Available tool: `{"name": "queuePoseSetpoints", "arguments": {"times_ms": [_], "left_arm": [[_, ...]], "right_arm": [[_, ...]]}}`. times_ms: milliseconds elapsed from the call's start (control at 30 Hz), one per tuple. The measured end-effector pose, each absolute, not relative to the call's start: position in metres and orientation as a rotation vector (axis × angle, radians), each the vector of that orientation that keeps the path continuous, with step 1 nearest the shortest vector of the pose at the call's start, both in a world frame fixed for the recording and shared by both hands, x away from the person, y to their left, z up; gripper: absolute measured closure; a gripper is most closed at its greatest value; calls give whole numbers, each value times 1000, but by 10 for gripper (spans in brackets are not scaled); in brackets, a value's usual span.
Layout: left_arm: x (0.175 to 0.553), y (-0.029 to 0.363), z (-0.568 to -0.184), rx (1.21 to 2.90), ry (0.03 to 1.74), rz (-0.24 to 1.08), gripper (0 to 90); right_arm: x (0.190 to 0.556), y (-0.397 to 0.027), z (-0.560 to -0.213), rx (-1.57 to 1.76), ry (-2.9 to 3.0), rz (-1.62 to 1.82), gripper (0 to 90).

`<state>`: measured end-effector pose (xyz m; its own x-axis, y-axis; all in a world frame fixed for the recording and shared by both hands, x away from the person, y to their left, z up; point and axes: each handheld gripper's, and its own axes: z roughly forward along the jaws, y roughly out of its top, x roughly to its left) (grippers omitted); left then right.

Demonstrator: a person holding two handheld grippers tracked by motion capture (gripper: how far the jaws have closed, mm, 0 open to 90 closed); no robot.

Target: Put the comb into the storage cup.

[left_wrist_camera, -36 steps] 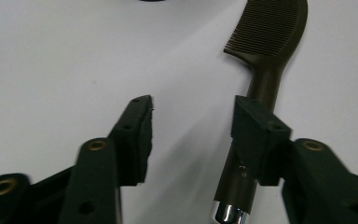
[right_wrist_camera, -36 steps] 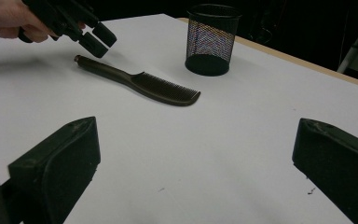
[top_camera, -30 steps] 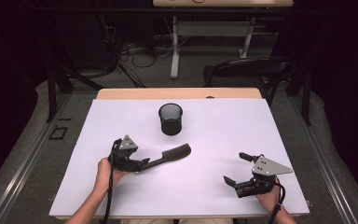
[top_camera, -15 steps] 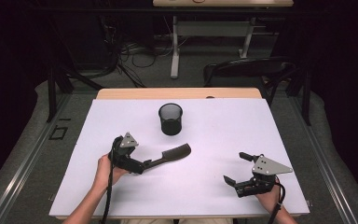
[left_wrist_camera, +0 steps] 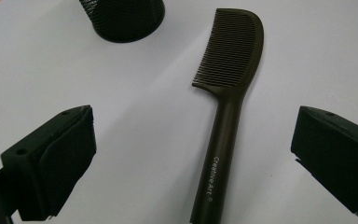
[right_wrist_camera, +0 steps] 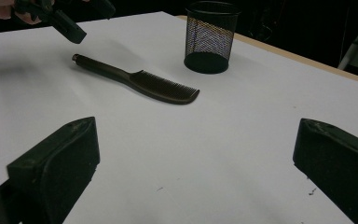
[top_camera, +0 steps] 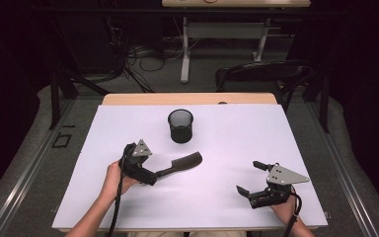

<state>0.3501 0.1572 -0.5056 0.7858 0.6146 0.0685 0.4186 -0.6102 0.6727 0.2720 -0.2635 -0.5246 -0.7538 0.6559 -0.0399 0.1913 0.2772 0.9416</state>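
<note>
Looking down from above, your left gripper [top_camera: 154, 174] sits at the comb [top_camera: 180, 164] handle, jaws just opened wide, the comb flat on the counter [top_camera: 227, 148] near the mesh cup [top_camera: 180, 126]. Its own view confirms the handle lies free between the jaws. Your right gripper [right_wrist_camera: 191, 172] waits released.

Dim room around your white-topped table [top_camera: 296, 148]

At the top centre you have a pale desk [top_camera: 237, 4] on a white leg frame, with tangled cables [top_camera: 138, 54] on the grey floor [top_camera: 24, 163] at upper left. A dark chair [top_camera: 261, 76] stands right of centre, and darkness fills both upper corners.
</note>
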Motion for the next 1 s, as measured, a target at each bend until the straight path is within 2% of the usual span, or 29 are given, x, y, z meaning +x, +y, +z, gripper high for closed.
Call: {"name": "queuePoseSetpoints", "arguments": {"times_ms": [1000], "left_arm": [[357, 133, -512, 2450, 671, 289, 0]], "right_arm": [[274, -264, -524, 769, 2151, 1480, 0]]}}
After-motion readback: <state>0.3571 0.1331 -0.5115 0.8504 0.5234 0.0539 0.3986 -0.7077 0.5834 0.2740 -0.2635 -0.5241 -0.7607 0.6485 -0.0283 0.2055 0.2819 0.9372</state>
